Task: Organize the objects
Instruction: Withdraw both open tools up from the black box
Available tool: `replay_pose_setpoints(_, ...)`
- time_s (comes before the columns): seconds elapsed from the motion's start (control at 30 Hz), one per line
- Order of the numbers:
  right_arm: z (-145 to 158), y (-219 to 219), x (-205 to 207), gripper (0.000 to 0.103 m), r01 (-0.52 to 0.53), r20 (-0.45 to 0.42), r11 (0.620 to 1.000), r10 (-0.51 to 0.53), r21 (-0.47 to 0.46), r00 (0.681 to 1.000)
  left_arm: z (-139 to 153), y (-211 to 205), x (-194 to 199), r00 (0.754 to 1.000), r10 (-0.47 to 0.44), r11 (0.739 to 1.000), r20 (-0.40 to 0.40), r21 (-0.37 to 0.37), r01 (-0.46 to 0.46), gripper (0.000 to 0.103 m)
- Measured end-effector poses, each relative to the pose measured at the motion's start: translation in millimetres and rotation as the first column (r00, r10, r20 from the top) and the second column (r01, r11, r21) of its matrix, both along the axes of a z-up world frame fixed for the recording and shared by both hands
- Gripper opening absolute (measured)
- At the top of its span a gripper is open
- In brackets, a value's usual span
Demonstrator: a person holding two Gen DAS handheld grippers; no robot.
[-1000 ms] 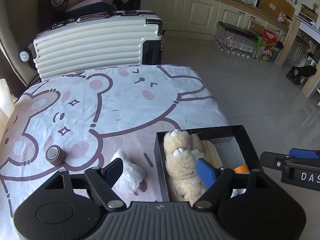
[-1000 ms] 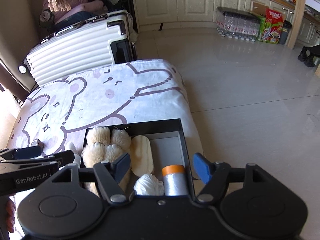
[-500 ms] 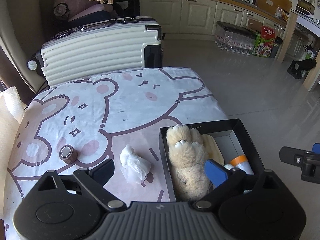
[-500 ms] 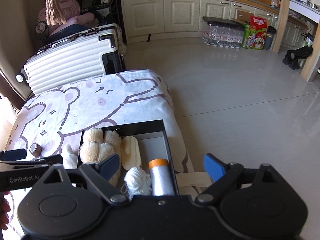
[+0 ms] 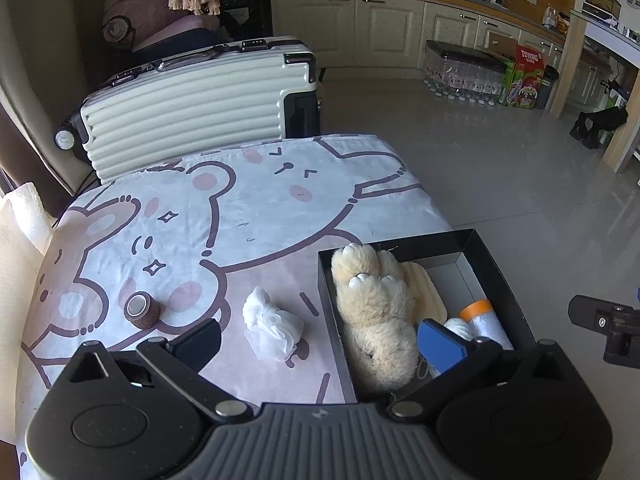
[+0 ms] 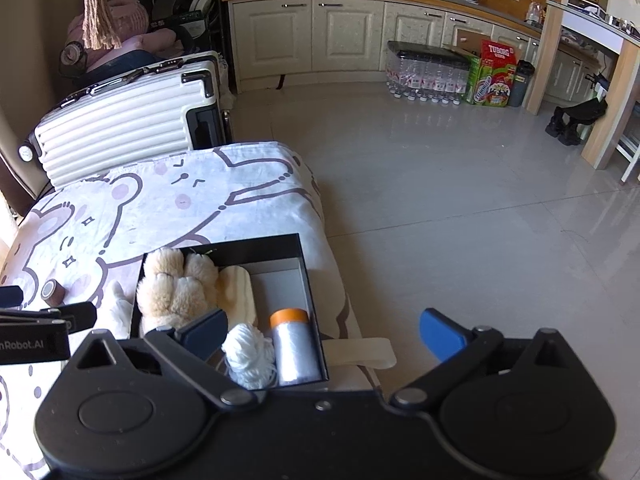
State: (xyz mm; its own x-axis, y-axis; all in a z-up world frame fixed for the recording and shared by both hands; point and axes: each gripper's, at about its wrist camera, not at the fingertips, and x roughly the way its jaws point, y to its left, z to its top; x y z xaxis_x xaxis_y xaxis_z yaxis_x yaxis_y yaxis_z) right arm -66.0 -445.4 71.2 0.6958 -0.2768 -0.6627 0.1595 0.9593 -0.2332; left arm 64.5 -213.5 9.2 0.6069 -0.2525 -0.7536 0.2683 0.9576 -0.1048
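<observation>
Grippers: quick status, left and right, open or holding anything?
Left gripper: open, holding nothing.
Right gripper: open, holding nothing.

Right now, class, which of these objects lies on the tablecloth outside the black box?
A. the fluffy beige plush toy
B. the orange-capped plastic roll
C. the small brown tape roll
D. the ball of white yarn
C: the small brown tape roll sits on the bear-print tablecloth left of the black box, while the plush toy, orange-capped roll and white yarn lie inside it.
</observation>
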Motion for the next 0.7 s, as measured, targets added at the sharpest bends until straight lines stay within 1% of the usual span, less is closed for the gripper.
replay_pose_setpoints(0.1,-0.7,-3.4,-1.1,0.103,0.007,0.0,1.0,-0.007,0.01,1.0,-1.2,0.1,0.0,1.0,-0.001,1.0,-0.002,0.002,0.001,0.103)
replay_pose_setpoints(0.27,-1.4,-7.4,-2.7,0.103,0.02,0.003,1.0,-0.02,0.002,1.0,-1.1,0.9,-0.3,1.0,-0.001,1.0,-0.002,-0.008,0.001,0.103)
replay_pose_setpoints(0.7,-2.8,-20.1,-2.1,0.103,0.053,0.032,0.998,-0.054,0.018,0.998,1.2,-6.2,-0.4,0.999,-0.033,0.999,0.022,-0.028,0.033,0.103)
